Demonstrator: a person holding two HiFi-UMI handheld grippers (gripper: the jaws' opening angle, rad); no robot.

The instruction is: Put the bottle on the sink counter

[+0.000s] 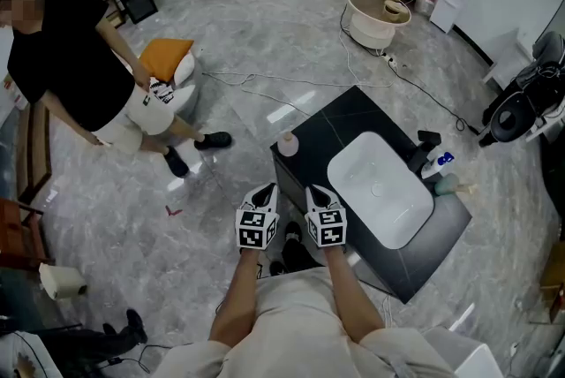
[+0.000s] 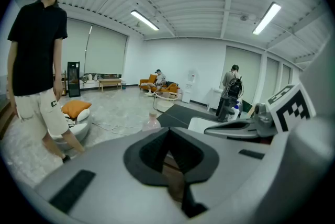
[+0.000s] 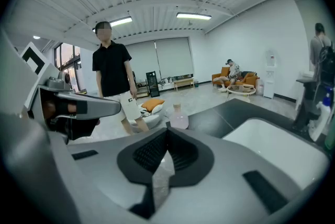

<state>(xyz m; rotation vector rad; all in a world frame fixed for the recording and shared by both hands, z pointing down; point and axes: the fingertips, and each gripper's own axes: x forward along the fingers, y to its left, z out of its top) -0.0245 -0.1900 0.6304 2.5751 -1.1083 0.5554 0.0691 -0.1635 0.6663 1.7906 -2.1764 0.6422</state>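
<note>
The left gripper (image 1: 263,191) and, just beside it, the right gripper (image 1: 318,192) are both closed and empty, held near the person's body. Beyond them a small bottle (image 1: 288,143) stands upright on the corner of the dark counter (image 1: 351,115). It is rounded and pale pink, perhaps translucent, with a narrow, lighter top. The white sink (image 1: 381,189) lies to its right.

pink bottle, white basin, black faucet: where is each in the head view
pink bottle (image 1: 288,144), head view, on its body
white basin (image 1: 393,208), head view, on its bare floor
black faucet (image 1: 422,152), head view, on its body
</note>
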